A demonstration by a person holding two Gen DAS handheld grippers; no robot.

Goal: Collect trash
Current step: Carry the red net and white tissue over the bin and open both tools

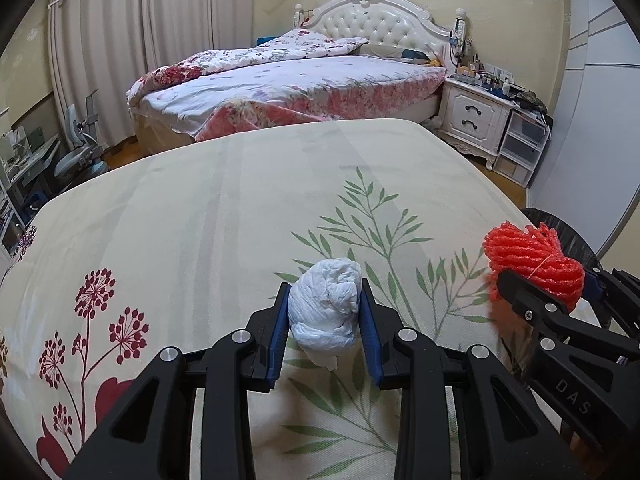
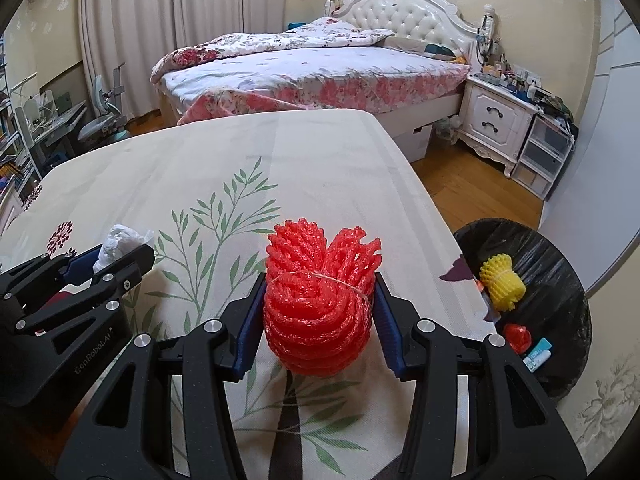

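Note:
My left gripper [image 1: 325,312] is shut on a crumpled white tissue wad [image 1: 326,312] above the floral tablecloth [image 1: 200,220]. My right gripper [image 2: 319,304] is shut on a red foam net bundle [image 2: 320,304] tied with string. In the left wrist view the red bundle [image 1: 532,264] and right gripper [image 1: 540,292] show at the right. In the right wrist view the left gripper [image 2: 116,256] with the tissue [image 2: 116,244] shows at the left. A black-lined trash bin [image 2: 560,276] stands right of the table, holding a yellow foam net [image 2: 502,282], a small red item [image 2: 517,337] and a blue-white packet [image 2: 538,354].
The table's right edge [image 2: 440,216] borders wooden floor [image 2: 472,176]. A bed [image 1: 296,80] lies beyond the table, with a white nightstand [image 1: 474,120] and plastic drawers [image 1: 520,148] to its right. A desk and chair [image 1: 76,148] stand at the far left.

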